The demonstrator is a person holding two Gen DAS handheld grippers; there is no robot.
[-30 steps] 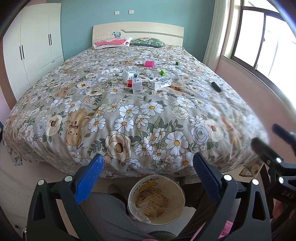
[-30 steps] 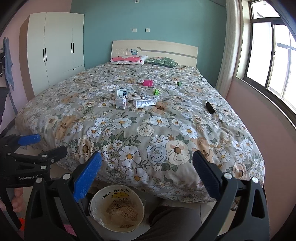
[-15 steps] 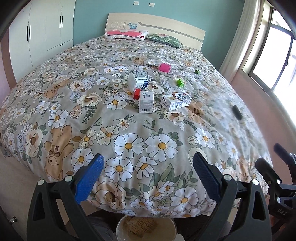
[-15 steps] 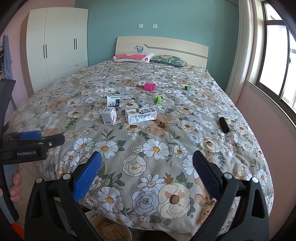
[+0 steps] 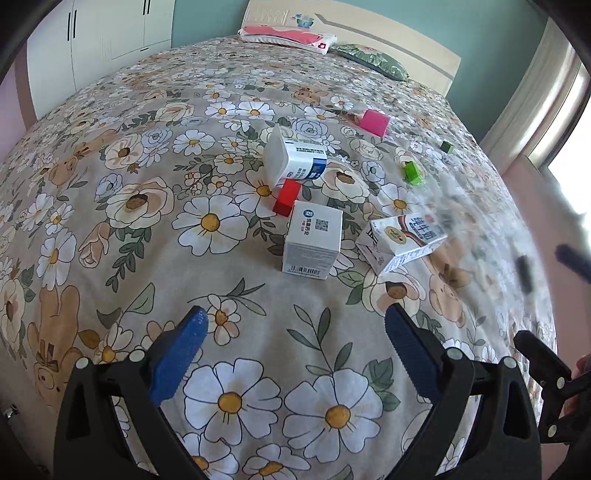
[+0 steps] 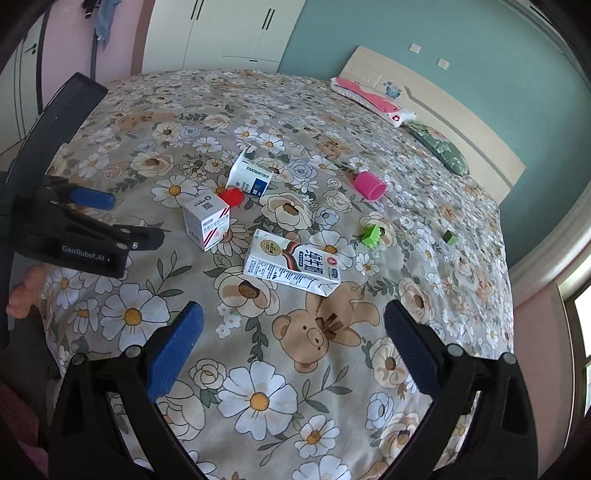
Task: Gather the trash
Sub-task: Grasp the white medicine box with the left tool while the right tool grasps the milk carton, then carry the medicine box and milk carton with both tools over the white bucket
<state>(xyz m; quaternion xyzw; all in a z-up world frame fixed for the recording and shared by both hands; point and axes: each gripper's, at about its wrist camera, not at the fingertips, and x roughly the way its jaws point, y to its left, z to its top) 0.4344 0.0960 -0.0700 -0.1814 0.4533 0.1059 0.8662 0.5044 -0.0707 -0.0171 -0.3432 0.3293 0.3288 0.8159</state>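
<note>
Both grippers hover low over the quilt, angled down at it. The left gripper has its fingers wide apart, holding nothing; the right gripper likewise. Just beyond, mid-frame, lie a white box and a milk carton; farther up, a tipped carton and a pink cup.

My left camera looks forward along my left gripper, low over the bed and tilted down, facing the headboard. A white box sits near, just ahead between my fingers. My right camera rides my right gripper, equally low, angled leftward; the milk carton lies close ahead. Both views share the same cluster of boxes, and each catches the other gripper at its edge.
</note>
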